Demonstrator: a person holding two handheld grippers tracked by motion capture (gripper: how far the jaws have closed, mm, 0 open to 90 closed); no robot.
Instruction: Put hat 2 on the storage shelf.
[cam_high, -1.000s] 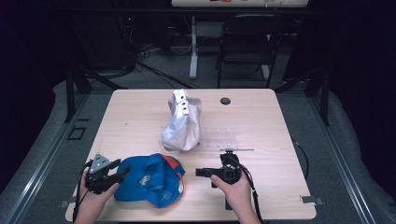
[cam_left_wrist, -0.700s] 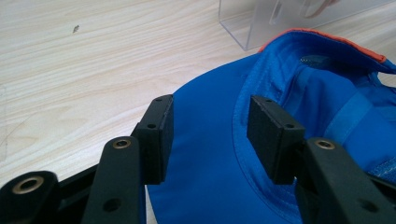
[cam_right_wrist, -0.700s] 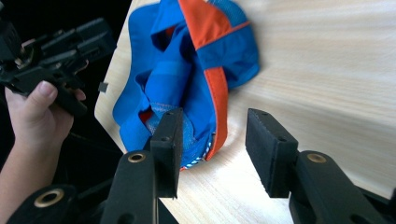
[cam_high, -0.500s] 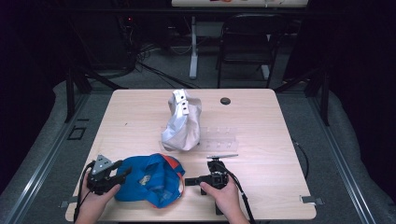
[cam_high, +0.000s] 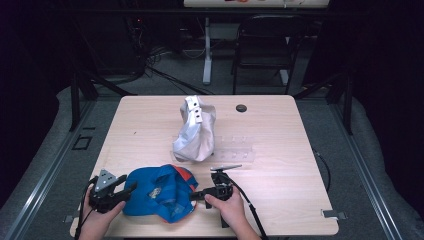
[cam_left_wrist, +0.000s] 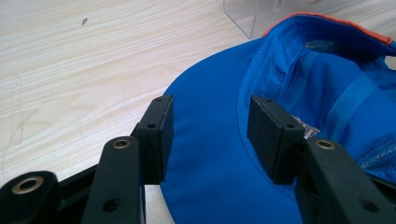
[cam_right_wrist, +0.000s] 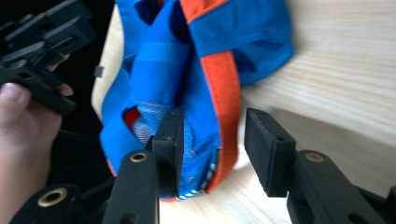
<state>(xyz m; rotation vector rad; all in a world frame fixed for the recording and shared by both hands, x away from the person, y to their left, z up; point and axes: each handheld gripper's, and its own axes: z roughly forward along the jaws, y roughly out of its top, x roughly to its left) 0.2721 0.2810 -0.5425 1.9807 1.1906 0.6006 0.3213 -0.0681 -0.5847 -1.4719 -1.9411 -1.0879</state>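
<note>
High view showed a blue cap (cam_high: 157, 192) with orange trim lying upside down on the near part of the wooden table (cam_high: 280, 140), between the two claws. The left claw (cam_high: 129, 189) sat just left of the cap, held in the left hand (cam_high: 100, 212), its jaws pointing right at the brim. Left gripper view had the jaws spread apart over the blue brim (cam_left_wrist: 205, 154), one jaw past the brim's edge above bare wood, the other above the brim near the crown seam; nothing was clamped between them, and whether they touched the fabric could not be told. The right claw (cam_high: 194, 195) lay just right of the cap, held in the right hand (cam_high: 230, 210), pointing left. Right gripper view showed its jaws parted, the orange edge band (cam_right_wrist: 224, 112) of the cap running into the gap between them, one jaw against the mesh lining and the other clear over the wood; the jaws had not closed on the band. Beyond that claw in the same view, the left claw (cam_right_wrist: 44, 32) appeared at the far side of the cap. Ahead of both claws, near the middle of the table, a white cap (cam_high: 195, 132) stood upright, beside a clear plastic stand (cam_high: 235, 147). Farther off, a small dark disc (cam_high: 241, 108) sat near the far edge, and a chair (cam_high: 265, 50) stood past the table.
</note>
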